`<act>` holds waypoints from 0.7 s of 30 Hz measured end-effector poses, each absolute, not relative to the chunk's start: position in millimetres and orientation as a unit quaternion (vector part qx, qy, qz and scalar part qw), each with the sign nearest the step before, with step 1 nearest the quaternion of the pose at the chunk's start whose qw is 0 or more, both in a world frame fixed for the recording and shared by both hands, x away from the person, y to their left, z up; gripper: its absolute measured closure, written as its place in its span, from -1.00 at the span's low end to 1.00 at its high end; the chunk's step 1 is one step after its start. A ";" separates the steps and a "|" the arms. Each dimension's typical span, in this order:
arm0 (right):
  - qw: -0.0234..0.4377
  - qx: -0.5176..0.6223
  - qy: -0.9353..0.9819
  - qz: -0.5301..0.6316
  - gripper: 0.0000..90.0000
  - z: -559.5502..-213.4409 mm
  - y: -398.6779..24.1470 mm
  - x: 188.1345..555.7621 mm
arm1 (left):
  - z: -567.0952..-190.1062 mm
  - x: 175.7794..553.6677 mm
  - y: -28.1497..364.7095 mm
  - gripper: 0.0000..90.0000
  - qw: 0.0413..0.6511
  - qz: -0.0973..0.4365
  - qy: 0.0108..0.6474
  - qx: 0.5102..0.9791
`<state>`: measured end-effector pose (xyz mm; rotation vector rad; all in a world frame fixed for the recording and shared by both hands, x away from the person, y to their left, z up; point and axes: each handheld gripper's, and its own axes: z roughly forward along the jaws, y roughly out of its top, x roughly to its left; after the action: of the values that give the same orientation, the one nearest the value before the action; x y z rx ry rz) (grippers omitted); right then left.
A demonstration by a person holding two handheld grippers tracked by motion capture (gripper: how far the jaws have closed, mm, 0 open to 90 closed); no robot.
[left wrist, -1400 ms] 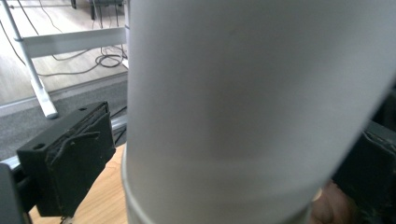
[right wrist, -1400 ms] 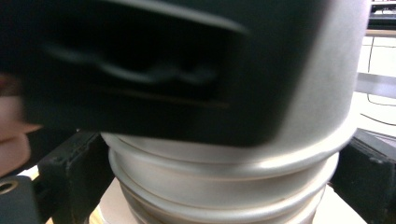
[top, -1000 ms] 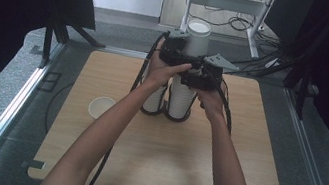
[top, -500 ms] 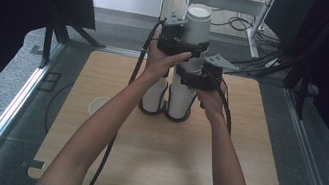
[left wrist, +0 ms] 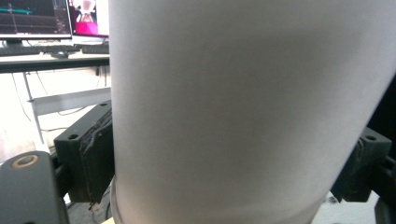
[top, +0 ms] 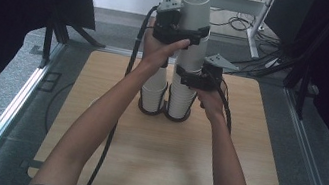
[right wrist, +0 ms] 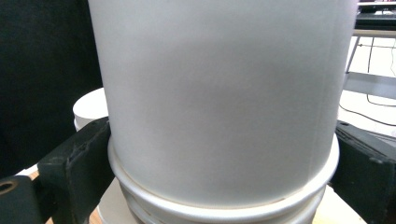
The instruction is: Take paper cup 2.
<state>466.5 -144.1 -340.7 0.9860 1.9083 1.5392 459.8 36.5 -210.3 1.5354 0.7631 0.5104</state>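
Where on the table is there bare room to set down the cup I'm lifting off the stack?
The wooden table is bare along its right side, right of the right forearm, and at its near edge between the forearms. It is crowded mid-table: the two cup stacks in their rings, the lifted cup, the left gripper and the right gripper.

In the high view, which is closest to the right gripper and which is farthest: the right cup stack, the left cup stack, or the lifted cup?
1. Right cup stack: clamped in the right gripper.
2. Left cup stack: just beside it, leftward.
3. Lifted cup: up high in the left gripper.
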 end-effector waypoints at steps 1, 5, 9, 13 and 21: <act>0.245 0.363 0.698 0.566 -0.93 -340.8 -143.9 466.7 | -206.4 457.6 40.0 -0.73 0.630 0.223 0.332 0.666; 0.246 0.362 0.699 0.566 -0.93 -340.8 -143.9 466.5 | -204.3 453.3 45.2 -0.73 0.629 0.224 0.329 0.668; 0.246 0.362 0.699 0.565 -0.93 -340.8 -143.9 466.5 | -204.9 448.6 48.6 -0.73 0.628 0.221 0.326 0.671; 0.248 0.361 0.700 0.565 -0.93 -340.8 -143.9 466.5 | -207.5 441.7 54.8 -0.73 0.626 0.218 0.322 0.676; 0.247 0.360 0.700 0.564 -0.93 -340.8 -143.8 466.3 | -215.8 422.9 68.9 -0.73 0.625 0.224 0.313 0.679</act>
<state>466.3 -143.8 -340.8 0.9827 1.9093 1.5383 422.9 68.9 -215.8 1.5591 0.7176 0.5132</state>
